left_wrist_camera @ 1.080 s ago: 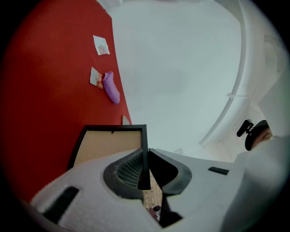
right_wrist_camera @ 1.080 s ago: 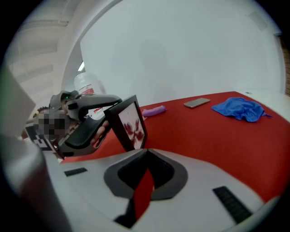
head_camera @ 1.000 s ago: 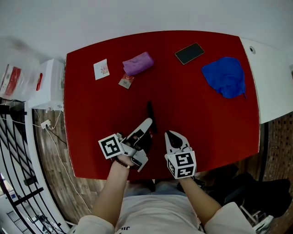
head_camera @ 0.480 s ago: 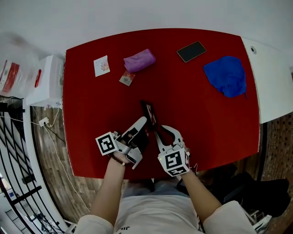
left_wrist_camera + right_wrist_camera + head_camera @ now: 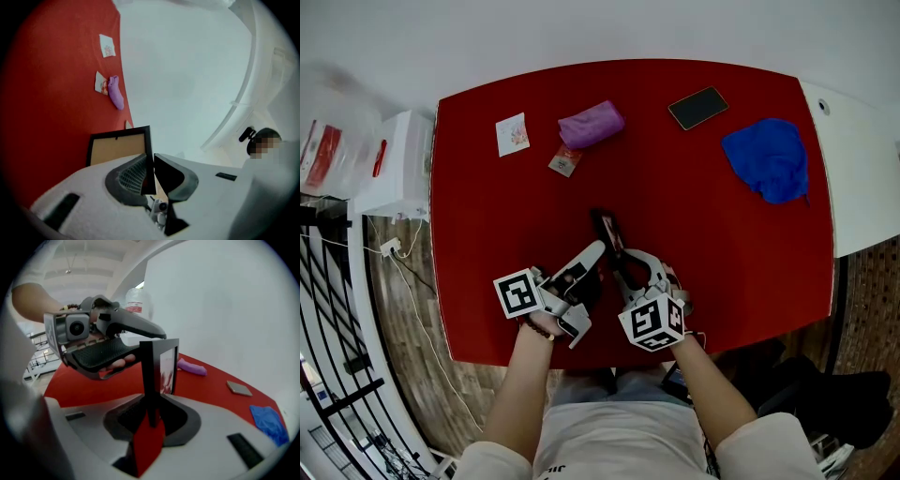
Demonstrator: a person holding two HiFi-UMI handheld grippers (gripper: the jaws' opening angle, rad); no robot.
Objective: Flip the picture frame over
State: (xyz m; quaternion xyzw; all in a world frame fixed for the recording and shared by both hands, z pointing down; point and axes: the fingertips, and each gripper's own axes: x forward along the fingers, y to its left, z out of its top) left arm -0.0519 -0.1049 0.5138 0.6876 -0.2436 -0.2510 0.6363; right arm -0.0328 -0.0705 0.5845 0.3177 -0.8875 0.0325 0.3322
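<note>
My left hand-held gripper (image 5: 151, 159) pinches the picture frame (image 5: 606, 231) by its edge, keeping it upright at the worktop's (image 5: 750, 253) six o'clock side, mid-flip. My right hand-held gripper (image 5: 152, 408) has just been opening, and the frame stands loose between its jaws. Toward twelve it's bare red, room to lay it down; the near edge is close.

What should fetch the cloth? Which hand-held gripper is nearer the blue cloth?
Right. The right hand-held gripper, jaws just opened around the picture frame, lies toward the blue cloth; the left hand-held gripper grips the frame farther away.
</note>
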